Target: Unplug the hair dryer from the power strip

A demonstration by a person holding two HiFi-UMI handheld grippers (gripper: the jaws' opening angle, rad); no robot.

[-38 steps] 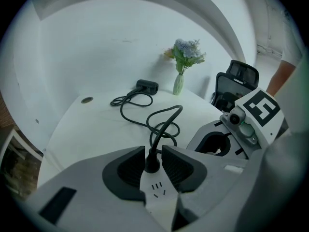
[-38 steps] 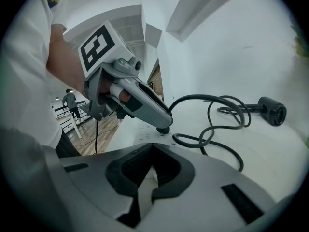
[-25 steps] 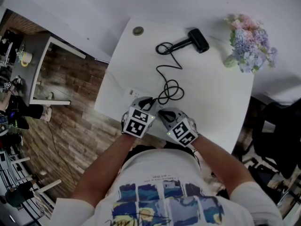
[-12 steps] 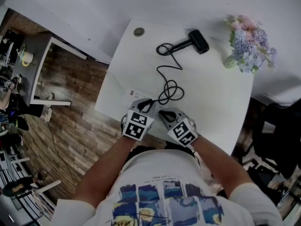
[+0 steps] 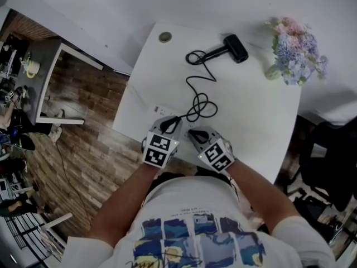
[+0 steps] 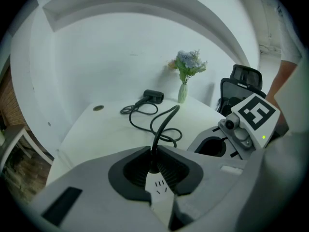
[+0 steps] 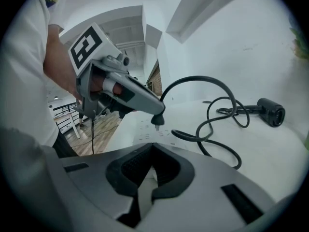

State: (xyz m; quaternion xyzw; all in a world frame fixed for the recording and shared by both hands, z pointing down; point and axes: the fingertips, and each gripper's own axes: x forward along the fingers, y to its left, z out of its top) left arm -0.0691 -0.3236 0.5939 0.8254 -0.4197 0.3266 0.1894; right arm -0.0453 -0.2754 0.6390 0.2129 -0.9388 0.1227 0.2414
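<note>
Hair dryer (image 5: 233,47) lies by the table's (image 5: 251,116) far edge, its plug (image 7: 158,119) at the near-left corner.
My left claw (image 6: 153,152), jaws just closing, clamps the round black plug, prongs showing above the white strip (image 5: 159,111); my right claw (image 7: 152,151), ribbed pads together, seems to pin the strip; rubbery cord (image 5: 195,85) loops between.

A white table (image 5: 256,133) stands on a wooden floor (image 5: 83,144). At its far right corner is 1 vase of pink and blue flowers (image 5: 295,52). Near its far left corner 1 small round disc (image 5: 163,37) lies flat. A black chair (image 5: 329,163) stands beside the right edge, and 1 grey desk (image 5: 46,66) is well off to the left.
</note>
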